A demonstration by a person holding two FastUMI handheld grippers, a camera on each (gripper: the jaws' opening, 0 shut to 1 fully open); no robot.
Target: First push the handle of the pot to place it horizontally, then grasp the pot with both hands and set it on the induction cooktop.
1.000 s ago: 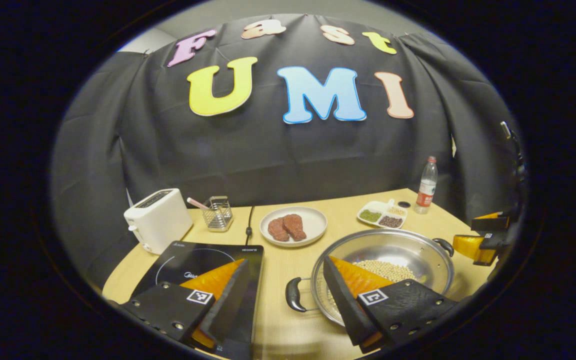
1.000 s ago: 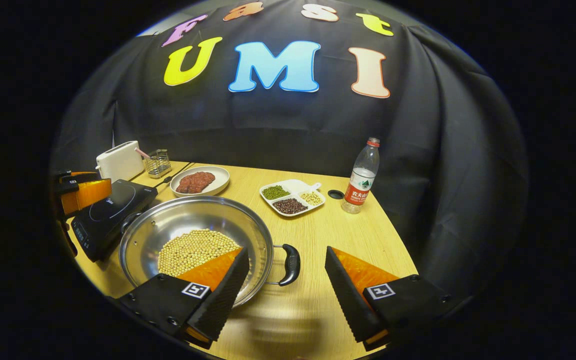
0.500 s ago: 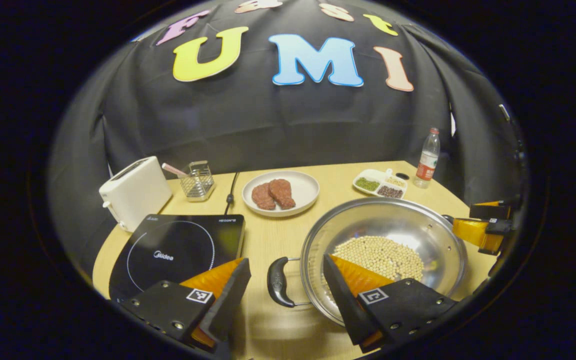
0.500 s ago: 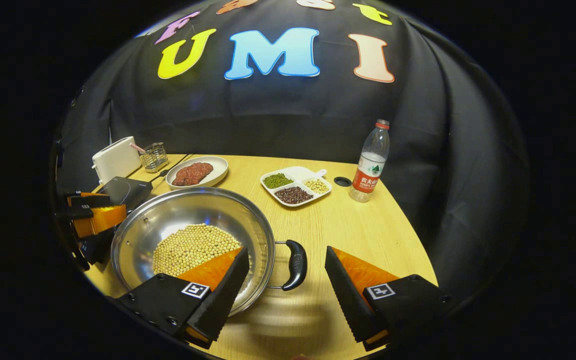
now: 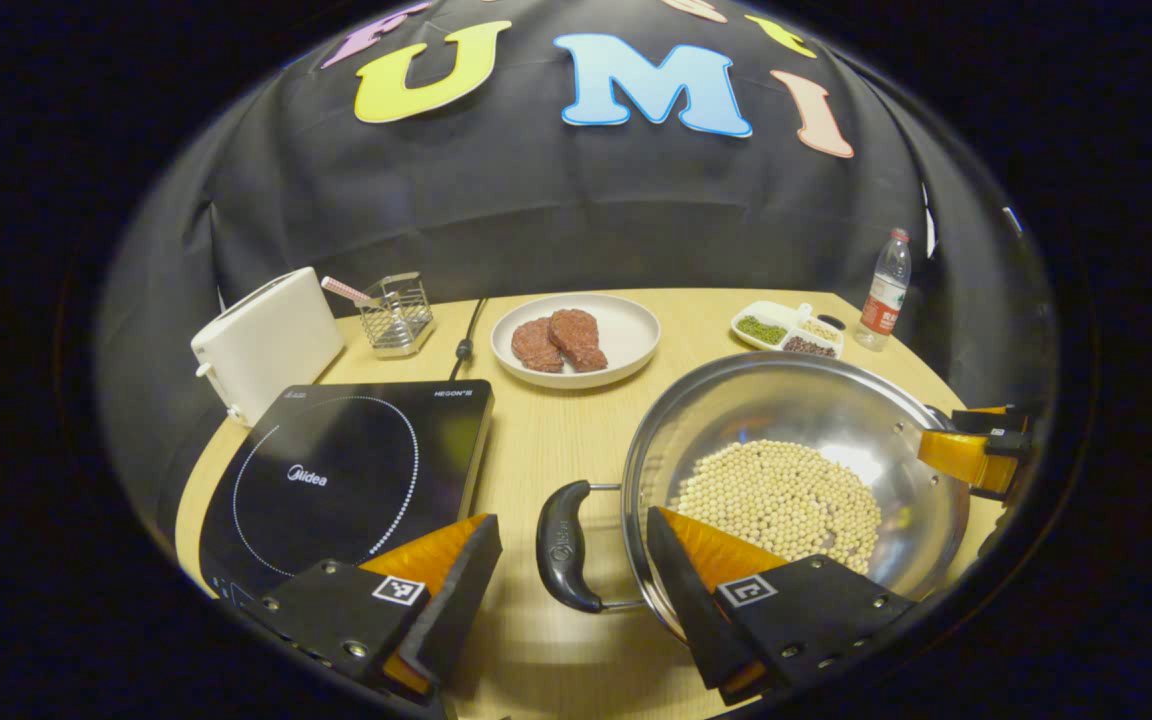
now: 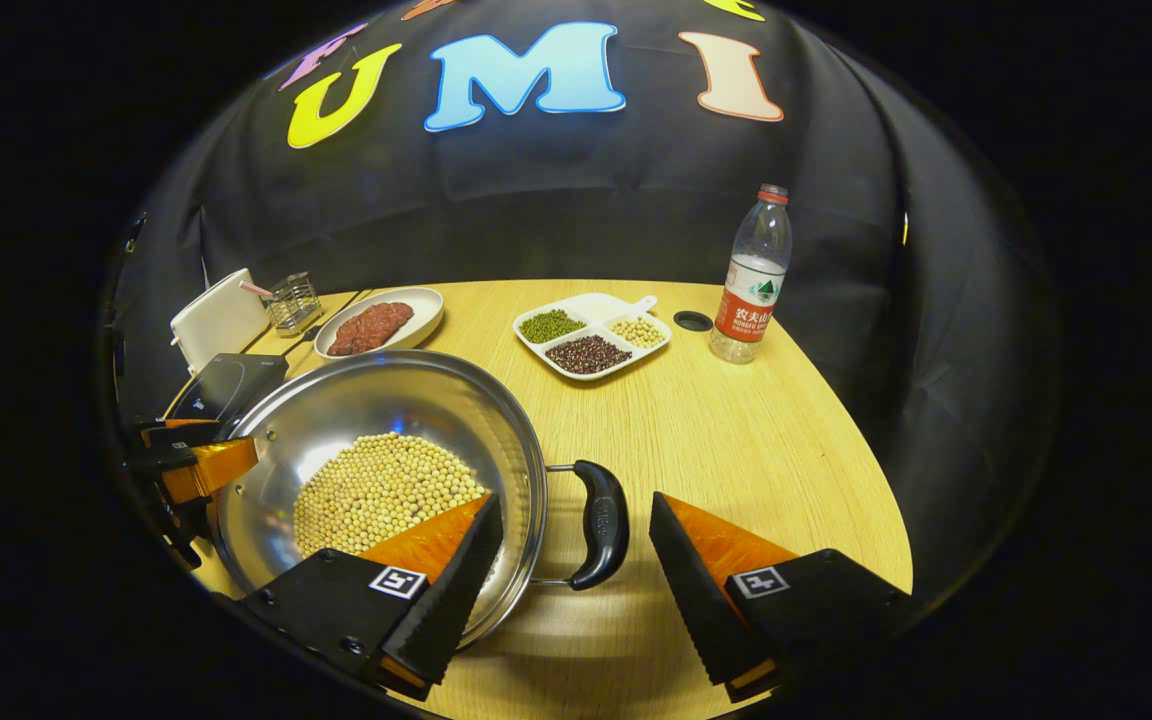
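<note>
Both grippers lower – fingers spread wide, straddling round steel pot's (image 5: 796,440) curved handles.

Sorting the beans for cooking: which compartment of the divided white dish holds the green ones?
In the right gripper view, the green beans fill the left compartment of the divided dish, nearest the meat plate. Dark red beans sit nearer the camera, pale beans toward the bottle.

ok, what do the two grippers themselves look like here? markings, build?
Left gripper and right gripper match: two wedge-shaped fingers each, ribbed inner faces, dark bolted mounting blocks, each block bearing a small square black-and-white tag. No cables or sleeves visible.
</note>
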